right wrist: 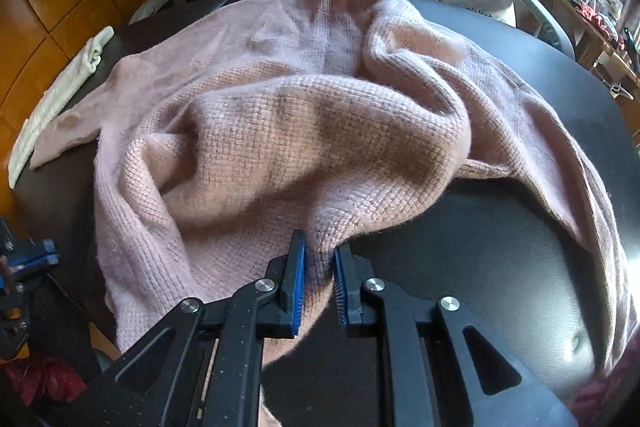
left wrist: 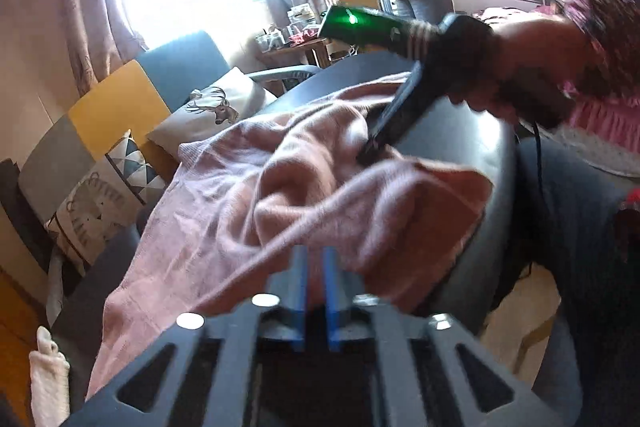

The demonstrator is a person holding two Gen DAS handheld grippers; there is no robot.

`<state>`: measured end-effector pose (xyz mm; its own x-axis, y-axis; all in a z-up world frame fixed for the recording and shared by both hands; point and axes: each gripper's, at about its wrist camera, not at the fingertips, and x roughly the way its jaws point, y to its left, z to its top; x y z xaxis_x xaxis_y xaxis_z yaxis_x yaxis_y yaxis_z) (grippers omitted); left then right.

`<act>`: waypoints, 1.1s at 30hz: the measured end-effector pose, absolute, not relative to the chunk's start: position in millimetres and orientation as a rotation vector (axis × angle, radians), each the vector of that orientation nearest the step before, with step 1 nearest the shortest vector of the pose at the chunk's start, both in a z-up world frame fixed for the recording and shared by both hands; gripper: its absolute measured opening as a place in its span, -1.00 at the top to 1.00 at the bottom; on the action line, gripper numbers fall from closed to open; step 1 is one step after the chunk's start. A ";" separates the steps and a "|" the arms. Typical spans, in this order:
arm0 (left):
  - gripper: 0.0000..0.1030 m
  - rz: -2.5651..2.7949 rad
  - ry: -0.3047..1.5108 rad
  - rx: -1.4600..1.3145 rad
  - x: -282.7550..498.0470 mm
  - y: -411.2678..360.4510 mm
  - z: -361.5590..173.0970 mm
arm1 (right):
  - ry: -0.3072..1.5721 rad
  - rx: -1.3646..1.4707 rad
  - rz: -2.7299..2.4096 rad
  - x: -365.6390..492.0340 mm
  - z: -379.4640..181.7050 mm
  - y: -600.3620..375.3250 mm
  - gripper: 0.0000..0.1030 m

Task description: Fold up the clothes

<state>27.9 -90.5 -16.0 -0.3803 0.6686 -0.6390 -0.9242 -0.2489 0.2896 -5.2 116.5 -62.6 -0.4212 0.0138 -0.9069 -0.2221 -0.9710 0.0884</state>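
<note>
Jaws: right gripper pinching pink sweater | left gripper pinching too | sweater crumpled, axis unclear

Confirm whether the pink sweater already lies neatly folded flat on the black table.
No: the pink sweater is bunched in loose humps across the black table, with the right gripper pinching a raised fold.

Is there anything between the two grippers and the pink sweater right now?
Nothing visible. The right gripper is already clamped on a fold of the pink sweater on the black table. The left gripper has sweater fabric between its blue pads, though blur hides whether they press it.
</note>
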 end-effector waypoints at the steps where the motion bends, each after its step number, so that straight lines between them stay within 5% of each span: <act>1: 0.54 1.815 0.803 -0.467 29.1 -82.7 -16.5 | 0.304 -1.608 2.513 -5.7 -63.0 116.4 0.72; 18: 0.64 1.552 1.123 -0.307 42.4 -10.8 -62.8 | 0.396 -1.682 2.471 -9.2 -71.3 123.4 0.70; 22: 1.00 1.538 1.084 -0.346 48.6 -19.9 -59.7 | 0.376 -1.661 2.483 -8.4 -75.2 121.1 0.72; 31: 1.00 1.734 0.912 -0.596 20.7 -99.4 -42.5 | 0.280 -1.589 2.501 4.2 -60.4 129.8 0.76; 33: 1.00 1.773 0.748 -0.739 3.7 -116.8 -40.2 | 0.360 -1.586 2.502 8.1 -59.0 136.9 0.75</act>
<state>3.7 -116.8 -40.2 -0.2825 0.5670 -0.7737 -0.9499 -0.2778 0.1432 8.1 136.9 -59.0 -0.4263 0.0038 -0.9046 -0.2588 -0.9587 0.1180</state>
